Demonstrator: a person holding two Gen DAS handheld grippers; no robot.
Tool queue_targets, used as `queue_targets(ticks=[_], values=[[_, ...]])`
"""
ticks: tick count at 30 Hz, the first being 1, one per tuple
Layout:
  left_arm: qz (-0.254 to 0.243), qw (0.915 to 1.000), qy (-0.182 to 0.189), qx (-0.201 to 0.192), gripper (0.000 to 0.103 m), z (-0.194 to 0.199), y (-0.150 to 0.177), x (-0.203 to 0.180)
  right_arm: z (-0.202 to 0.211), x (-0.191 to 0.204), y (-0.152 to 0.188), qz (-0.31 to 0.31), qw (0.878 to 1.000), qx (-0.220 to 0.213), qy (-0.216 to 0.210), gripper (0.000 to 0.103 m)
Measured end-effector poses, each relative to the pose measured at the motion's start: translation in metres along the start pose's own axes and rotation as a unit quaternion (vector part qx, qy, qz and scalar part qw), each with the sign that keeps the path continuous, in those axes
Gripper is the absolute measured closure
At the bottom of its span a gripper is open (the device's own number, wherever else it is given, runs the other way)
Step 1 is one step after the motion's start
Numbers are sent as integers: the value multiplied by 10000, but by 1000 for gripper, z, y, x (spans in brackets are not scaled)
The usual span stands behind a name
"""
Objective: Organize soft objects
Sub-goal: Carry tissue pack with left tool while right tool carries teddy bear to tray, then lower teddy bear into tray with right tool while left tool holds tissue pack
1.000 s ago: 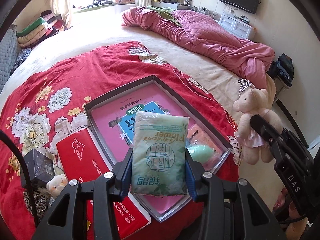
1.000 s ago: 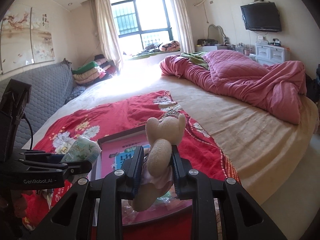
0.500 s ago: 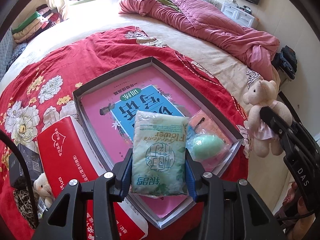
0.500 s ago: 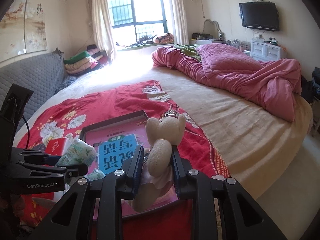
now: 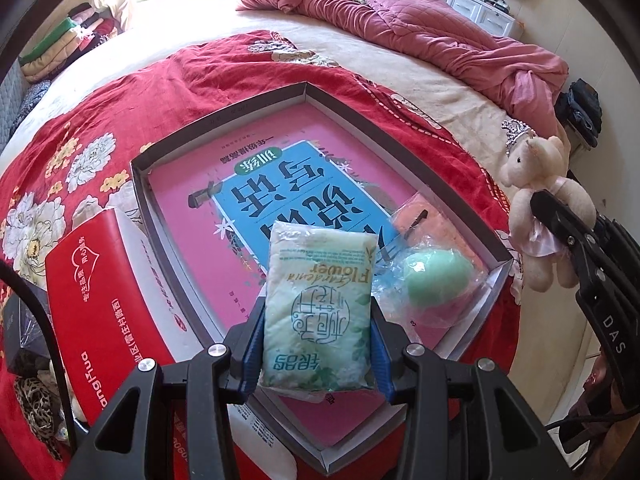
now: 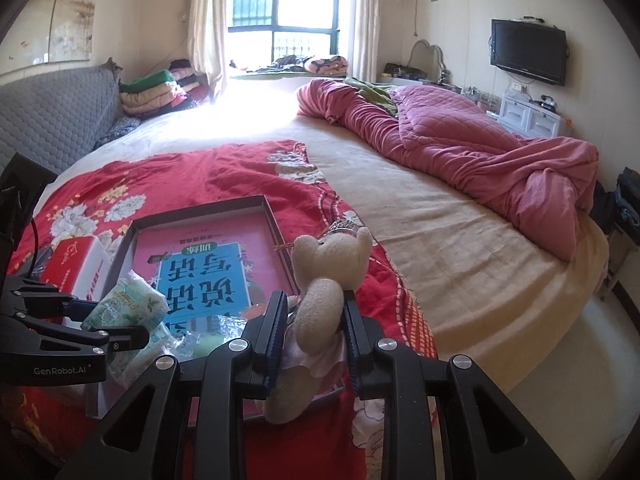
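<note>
My left gripper (image 5: pixel 318 344) is shut on a pale green tissue pack (image 5: pixel 320 304) and holds it above the near corner of a shallow grey box (image 5: pixel 224 116). The box holds a pink and blue book (image 5: pixel 280 192), a green sponge in plastic wrap (image 5: pixel 434 280) and an orange pack (image 5: pixel 424 220). My right gripper (image 6: pixel 316 320) is shut on a cream teddy bear (image 6: pixel 328 272), held above the box's right edge; the bear also shows in the left wrist view (image 5: pixel 540 196). The tissue pack shows in the right wrist view (image 6: pixel 128 308).
A red tissue box (image 5: pixel 104 280) lies left of the grey box on a red floral blanket (image 5: pixel 100 120). A crumpled pink quilt (image 6: pixel 480 152) lies at the bed's far right. A small plush and a leopard-print item (image 5: pixel 36 404) sit at the near left. The bed edge drops at the right.
Both grippers have moved forward and lower over the grey box, which now looks larger. Each keeps its hold, the left on the tissue pack and the right on the bear.
</note>
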State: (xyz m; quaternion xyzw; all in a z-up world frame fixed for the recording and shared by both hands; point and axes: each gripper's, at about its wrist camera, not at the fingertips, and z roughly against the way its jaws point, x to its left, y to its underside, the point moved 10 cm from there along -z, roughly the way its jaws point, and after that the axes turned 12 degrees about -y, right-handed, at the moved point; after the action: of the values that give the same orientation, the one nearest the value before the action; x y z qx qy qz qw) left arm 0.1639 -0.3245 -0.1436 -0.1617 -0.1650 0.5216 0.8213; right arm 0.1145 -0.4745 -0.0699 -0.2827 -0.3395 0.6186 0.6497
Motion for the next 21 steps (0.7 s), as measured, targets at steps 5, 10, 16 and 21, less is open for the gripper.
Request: queue_targets(ticks=[5, 10, 16, 21], values=[[-74, 10000, -31, 0, 58, -3, -2, -3, -6, -4, 0, 23, 10000, 15, 10, 76], [-113, 9999, -35, 11, 58, -7, -4, -5, -18, -1, 4, 155, 9997, 147, -115, 76], [-167, 9998, -20, 62, 58, -12, -6, -8, -34, -7, 12, 160, 9992, 367, -53, 76], [-159, 9998, -1, 80, 58, -13, -7, -9, -44, -1, 13, 208, 9986, 411, -271, 75]])
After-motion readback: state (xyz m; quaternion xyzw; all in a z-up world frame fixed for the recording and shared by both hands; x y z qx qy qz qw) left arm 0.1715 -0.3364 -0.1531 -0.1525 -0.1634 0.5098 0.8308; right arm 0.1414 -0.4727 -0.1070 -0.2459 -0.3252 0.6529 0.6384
